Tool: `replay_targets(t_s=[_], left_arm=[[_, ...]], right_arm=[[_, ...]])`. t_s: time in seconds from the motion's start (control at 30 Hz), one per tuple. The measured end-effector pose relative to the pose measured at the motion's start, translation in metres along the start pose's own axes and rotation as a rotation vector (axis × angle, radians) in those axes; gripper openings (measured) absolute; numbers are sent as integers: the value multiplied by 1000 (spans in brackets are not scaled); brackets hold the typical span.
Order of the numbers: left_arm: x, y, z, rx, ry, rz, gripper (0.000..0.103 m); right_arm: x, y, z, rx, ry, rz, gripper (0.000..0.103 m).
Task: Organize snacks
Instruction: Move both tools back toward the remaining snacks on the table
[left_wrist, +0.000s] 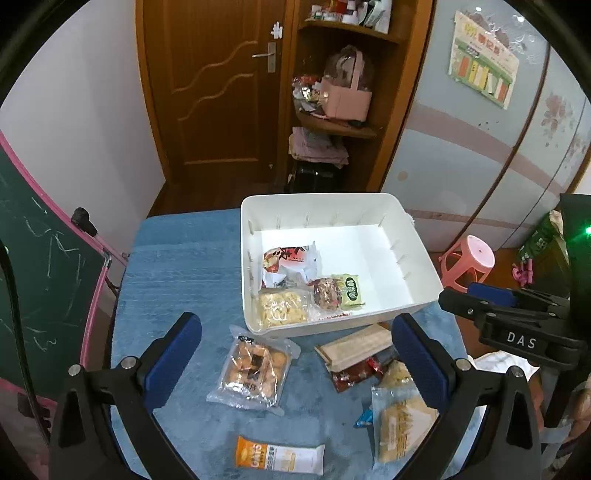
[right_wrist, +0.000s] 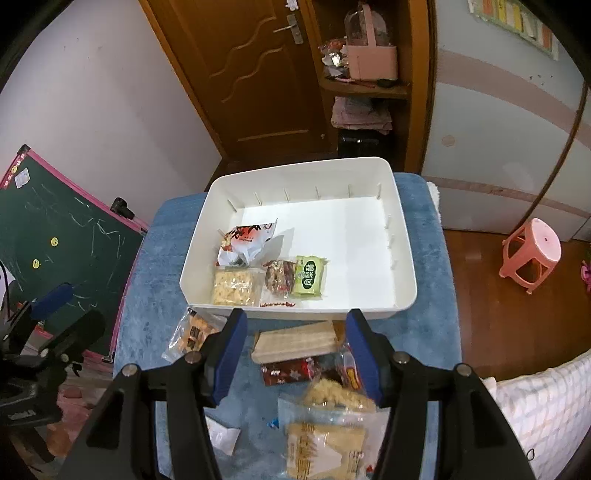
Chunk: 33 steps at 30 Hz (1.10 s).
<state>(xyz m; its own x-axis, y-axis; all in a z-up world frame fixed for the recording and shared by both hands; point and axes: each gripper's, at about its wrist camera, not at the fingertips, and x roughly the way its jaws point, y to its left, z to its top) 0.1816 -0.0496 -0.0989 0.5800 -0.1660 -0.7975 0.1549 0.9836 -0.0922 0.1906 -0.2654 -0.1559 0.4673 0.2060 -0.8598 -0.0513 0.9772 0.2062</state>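
Note:
A white bin (left_wrist: 332, 201) (right_wrist: 402, 254) stands on a blue-covered table (left_wrist: 177, 258) (right_wrist: 155, 273). It holds several snack packs at its near left, among them a green pack (left_wrist: 349, 291) (right_wrist: 309, 276). Loose on the cloth lie a clear cracker bag (left_wrist: 255, 369) (right_wrist: 192, 332), a tan wafer pack (left_wrist: 354, 345) (right_wrist: 295, 341), a dark red pack (left_wrist: 354, 374) (right_wrist: 291, 371), an orange-white bar (left_wrist: 280, 454) and a pale cookie bag (left_wrist: 400, 424) (right_wrist: 325, 439). My left gripper (left_wrist: 295, 354) is open above the loose snacks. My right gripper (right_wrist: 297, 354) is open over the wafer and red packs, holding nothing.
A green chalkboard with a pink frame (left_wrist: 40, 266) (right_wrist: 62, 236) leans at the table's left. A pink stool (left_wrist: 467, 264) (right_wrist: 530, 251) stands on the floor to the right. A wooden door (left_wrist: 214, 85) and shelves (left_wrist: 340, 122) are behind.

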Motion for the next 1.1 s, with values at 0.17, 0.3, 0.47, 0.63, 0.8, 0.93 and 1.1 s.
replay_targets(t_s=[0.17,0.3,0.47,0.63,0.8,0.93,1.1], left_arm=[[-31,7,-15,20,-11,-32,102],[-54,12,-32,41,-25,-36,102],[-76,22,-62,69,-37,-11,102],[-70,37,-97,56,23,-13,102],[-42,49,-135,31,139,0,102],[-13,55,-168,5,258,-1,102],[19,59,-193,-58,373,-13,102]], right_arm=[[-23,8,-21,32,-32,-25,56],[-38,14,-42,58,-36,-34,56],[-47,16,-74,83,-29,-64,56],[-53,11,-107,104,-7,-94,56],[-55,2,-140,93,10,-139,56],[-40,-9,-160,76,59,-164,56],[-19,-29,-172,63,92,-133,56]])
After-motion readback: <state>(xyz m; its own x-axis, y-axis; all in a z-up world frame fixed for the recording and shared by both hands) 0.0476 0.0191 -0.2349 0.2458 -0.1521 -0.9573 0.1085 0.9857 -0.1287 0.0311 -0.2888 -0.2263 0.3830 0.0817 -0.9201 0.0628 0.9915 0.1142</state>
